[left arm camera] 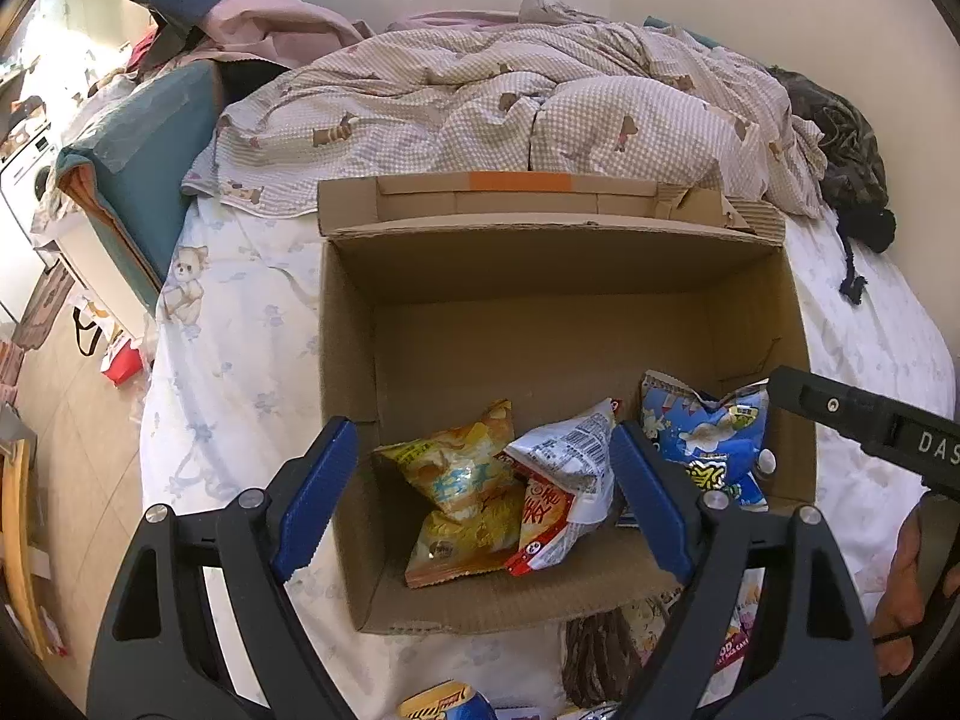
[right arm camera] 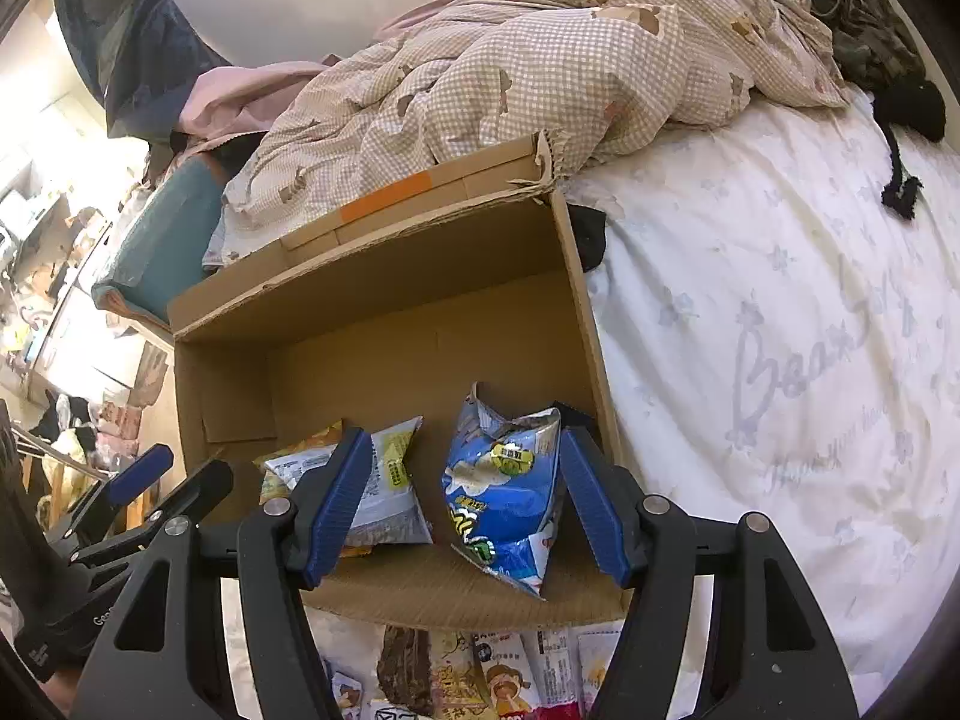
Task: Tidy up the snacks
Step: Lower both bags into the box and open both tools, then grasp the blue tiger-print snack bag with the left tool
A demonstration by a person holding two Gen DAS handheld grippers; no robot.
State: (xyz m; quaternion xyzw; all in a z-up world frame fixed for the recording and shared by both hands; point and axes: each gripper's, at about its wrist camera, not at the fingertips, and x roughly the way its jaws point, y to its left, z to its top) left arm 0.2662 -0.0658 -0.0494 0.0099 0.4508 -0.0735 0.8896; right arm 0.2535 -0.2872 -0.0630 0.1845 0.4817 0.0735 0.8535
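Both the left gripper (left arm camera: 480,504) and the right gripper (right arm camera: 465,504) hang released with jaws apart over the cardboard box (left arm camera: 348,324) on the bed (right arm camera: 780,330), where yellow snack bags (left arm camera: 462,474), a white bag (right arm camera: 390,492) and a blue bag (right arm camera: 510,492) lie inside, near its front wall.

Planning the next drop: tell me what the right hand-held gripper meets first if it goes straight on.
Probably the blue snack bag, standing between the open fingers of the right hand-held gripper inside the cardboard box. Depth is unclear.
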